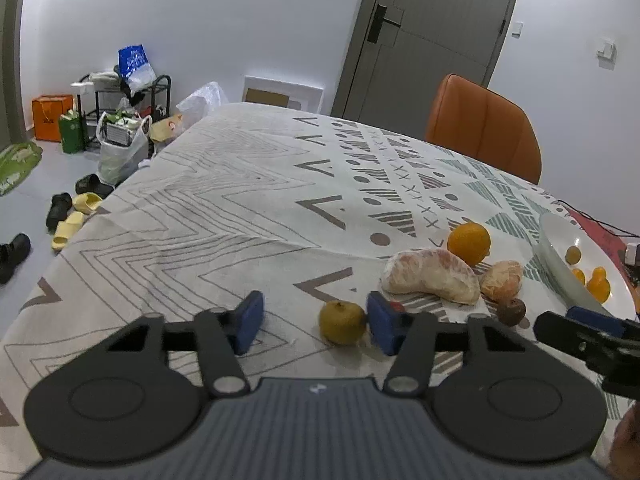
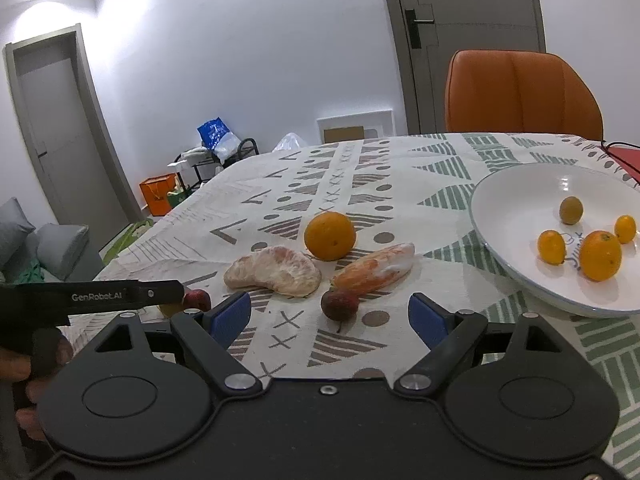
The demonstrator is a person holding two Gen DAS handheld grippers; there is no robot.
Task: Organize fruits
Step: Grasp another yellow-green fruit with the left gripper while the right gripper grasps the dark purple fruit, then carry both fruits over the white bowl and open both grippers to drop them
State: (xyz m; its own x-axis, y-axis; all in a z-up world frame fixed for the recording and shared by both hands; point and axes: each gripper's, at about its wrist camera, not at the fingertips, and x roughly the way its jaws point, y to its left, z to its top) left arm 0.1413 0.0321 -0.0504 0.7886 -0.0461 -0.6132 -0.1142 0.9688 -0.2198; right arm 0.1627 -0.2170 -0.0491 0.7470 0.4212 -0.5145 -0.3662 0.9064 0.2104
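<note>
Left gripper (image 1: 316, 322): jaws apart, low over the patterned tablecloth (image 1: 208, 208); yellow-green fruit (image 1: 342, 322) sits between the pads, touching the right one. Right gripper (image 2: 330, 318): jaws spread wide, holding nothing; dark red fruit (image 2: 339, 304) just ahead of it. Beyond that fruit: pomelo segment (image 2: 274, 266), peeled wedge (image 2: 374, 269), orange (image 2: 329, 236). White plate (image 2: 516, 216), right of the orange, holds four small citrus.
</note>
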